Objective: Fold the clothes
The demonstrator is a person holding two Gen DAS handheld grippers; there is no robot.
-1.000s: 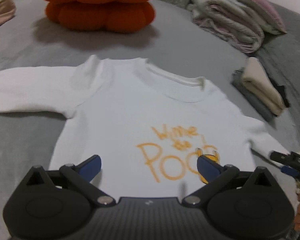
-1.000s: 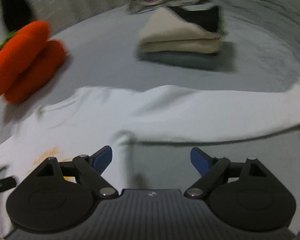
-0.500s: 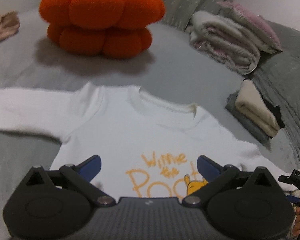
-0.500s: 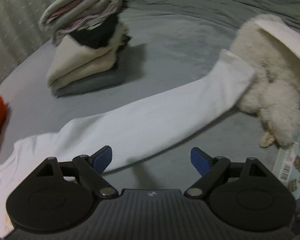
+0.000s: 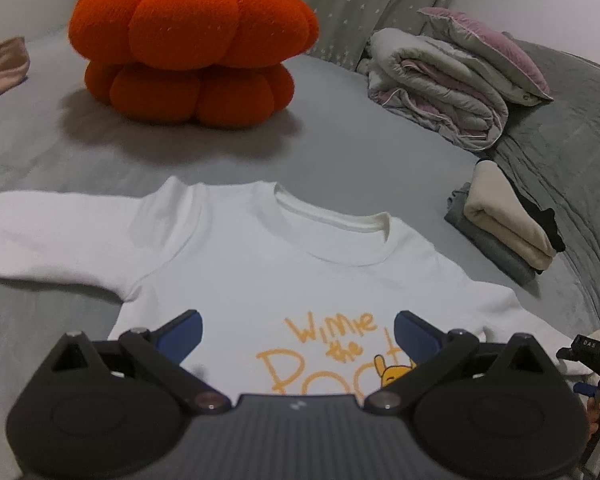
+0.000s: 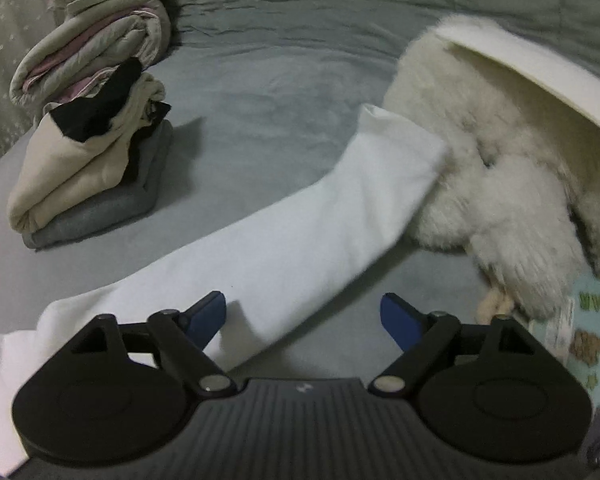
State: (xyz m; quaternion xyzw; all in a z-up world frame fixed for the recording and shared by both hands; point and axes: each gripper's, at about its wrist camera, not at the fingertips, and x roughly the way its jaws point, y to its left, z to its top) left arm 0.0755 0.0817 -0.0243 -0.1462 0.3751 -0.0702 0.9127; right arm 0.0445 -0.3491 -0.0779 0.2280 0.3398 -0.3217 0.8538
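Note:
A white long-sleeved sweatshirt point(image 5: 260, 272) with orange "Winnie the Pooh" print lies flat, front up, on the grey bed point(image 5: 360, 152), sleeves spread out. My left gripper point(image 5: 298, 330) is open and empty, over the shirt's chest. In the right wrist view the shirt's right sleeve point(image 6: 300, 240) stretches out, its cuff against a white fluffy plush point(image 6: 500, 184). My right gripper point(image 6: 303, 312) is open and empty, just over the sleeve's near part. The right gripper also shows at the edge of the left wrist view point(image 5: 592, 356).
An orange pumpkin cushion point(image 5: 192, 44) stands beyond the collar. A rolled grey-pink quilt point(image 5: 456, 80) and a stack of folded clothes point(image 5: 504, 224) lie at the right; the stack also shows in the right wrist view point(image 6: 96, 176). A patterned packet point(image 6: 592, 340) lies by the plush.
My left gripper has drawn back from the shirt, so more of the bed shows. My right gripper has swung right along the sleeve toward the cuff and plush. Both stayed open.

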